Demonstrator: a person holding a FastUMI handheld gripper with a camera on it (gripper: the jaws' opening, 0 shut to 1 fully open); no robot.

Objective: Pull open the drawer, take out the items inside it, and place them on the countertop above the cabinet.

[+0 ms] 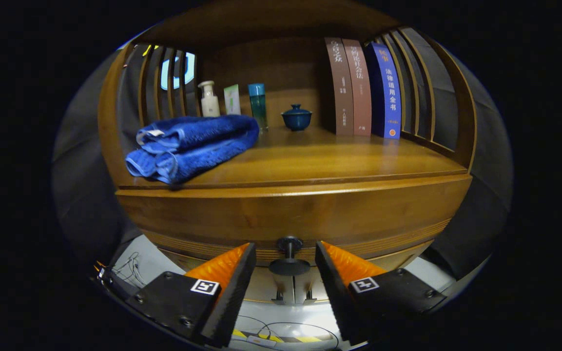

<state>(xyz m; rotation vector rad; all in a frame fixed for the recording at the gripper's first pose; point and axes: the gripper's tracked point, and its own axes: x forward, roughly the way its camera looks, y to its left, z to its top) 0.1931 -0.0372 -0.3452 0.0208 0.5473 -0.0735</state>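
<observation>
We see the gripper (pixel 284 273) at the bottom of the frame, fingers spread wide with a dark round knob (pixel 289 257) between them, touched by neither. The knob seems to belong to the wooden drawer (pixel 290 214) front at centre. Above, on the countertop (pixel 339 158), a folded blue towel (pixel 190 146) lies at left, books (pixel 363 87) stand upper right.

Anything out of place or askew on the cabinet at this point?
Only the blue towel: folded loosely, it hangs slightly over the countertop's front edge. The bottles, lidded cup and books stand upright. The drawer knob sits between the open gripper's fingers, untouched.
</observation>
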